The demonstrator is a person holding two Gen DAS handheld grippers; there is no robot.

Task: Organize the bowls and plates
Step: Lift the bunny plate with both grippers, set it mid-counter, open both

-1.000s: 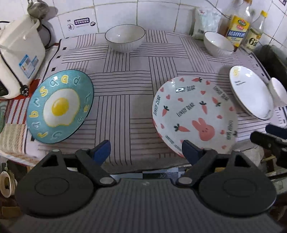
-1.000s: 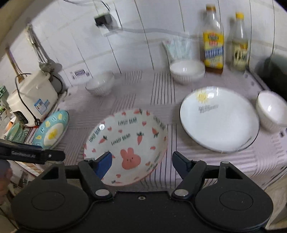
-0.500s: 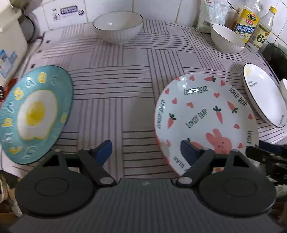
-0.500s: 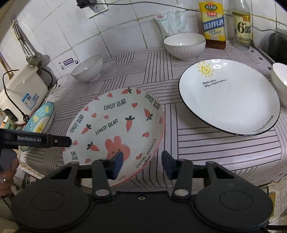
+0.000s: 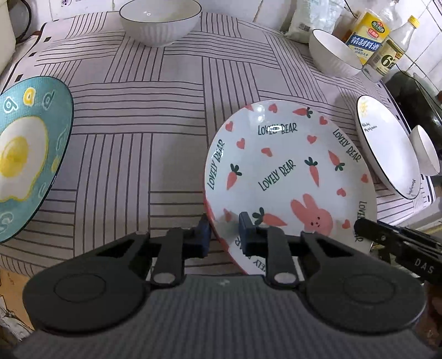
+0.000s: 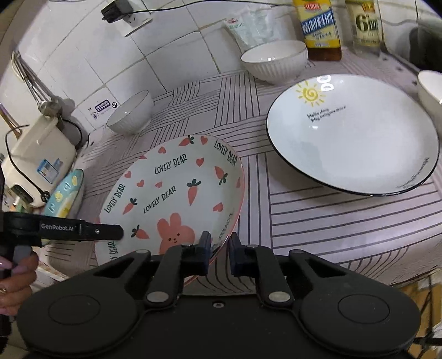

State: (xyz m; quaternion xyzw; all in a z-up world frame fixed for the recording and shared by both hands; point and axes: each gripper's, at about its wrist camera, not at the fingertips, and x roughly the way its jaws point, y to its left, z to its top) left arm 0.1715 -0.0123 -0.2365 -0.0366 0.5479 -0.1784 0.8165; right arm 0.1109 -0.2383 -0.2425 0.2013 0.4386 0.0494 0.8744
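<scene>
A white rabbit-and-carrot plate (image 5: 287, 171) lettered "LOVELY BEAR" sits near the counter's front edge, also in the right wrist view (image 6: 176, 187). My left gripper (image 5: 222, 234) is shut on its near left rim. My right gripper (image 6: 219, 251) is shut on its near right rim. A teal fried-egg plate (image 5: 25, 163) lies at the left. A white sun plate (image 6: 350, 135) lies at the right. White bowls stand at the back left (image 5: 158, 22), the back right (image 5: 334, 55) and the far right (image 6: 431, 88).
A striped cloth (image 5: 154, 110) covers the counter. Two bottles (image 6: 320, 27) and a bag (image 6: 254, 27) stand against the tiled wall. A rice cooker (image 6: 36, 154) stands at the left. A dark pan (image 5: 417, 102) sits at the far right.
Both grippers moved in to the rabbit plate's near rim and closed on it from open. The plate now looks tilted up at its near edge.
</scene>
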